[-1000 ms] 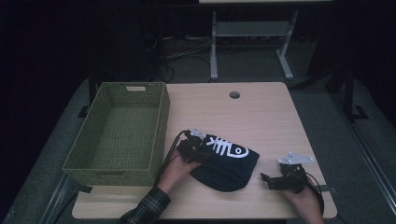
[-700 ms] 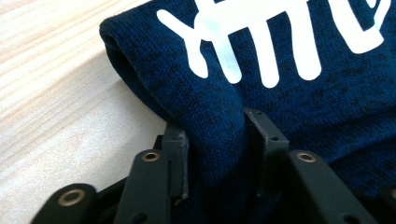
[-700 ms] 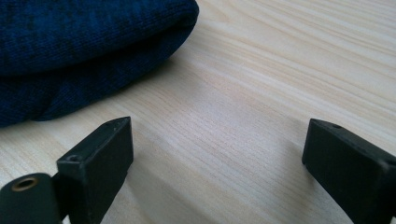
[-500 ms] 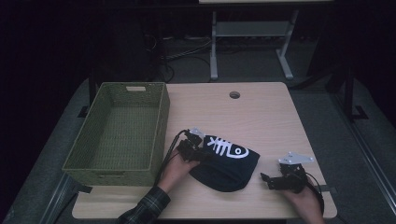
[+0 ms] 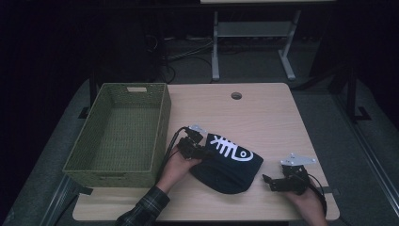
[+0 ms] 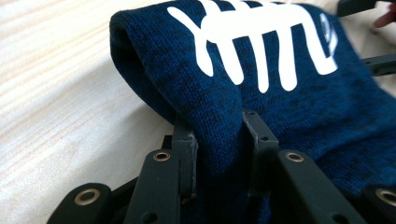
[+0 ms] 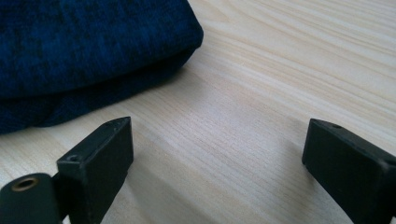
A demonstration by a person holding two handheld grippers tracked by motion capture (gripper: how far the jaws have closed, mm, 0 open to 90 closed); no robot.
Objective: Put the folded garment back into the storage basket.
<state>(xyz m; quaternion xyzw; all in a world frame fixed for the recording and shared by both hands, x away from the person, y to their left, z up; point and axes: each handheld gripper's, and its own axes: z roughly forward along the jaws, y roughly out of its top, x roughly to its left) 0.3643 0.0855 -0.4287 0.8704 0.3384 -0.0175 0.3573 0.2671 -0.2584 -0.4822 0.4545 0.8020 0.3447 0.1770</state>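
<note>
Left fingers [image 6: 219,154] just pinched shut on the beanie's [image 5: 228,162] edge, right fingers [image 7: 224,163] wide and idle, so probably basket [image 5: 117,129] next.

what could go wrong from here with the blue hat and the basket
1. The left gripper, whose jaws have just been closing, pinches only a fold at the edge of the blue knit hat; the soft fabric may slip out when lifted.
2. The hat would hang limp and could catch on the rim of the green basket beside it.
3. The right gripper sits open on the table, apart from the hat, so nothing backs up that one grip.
</note>
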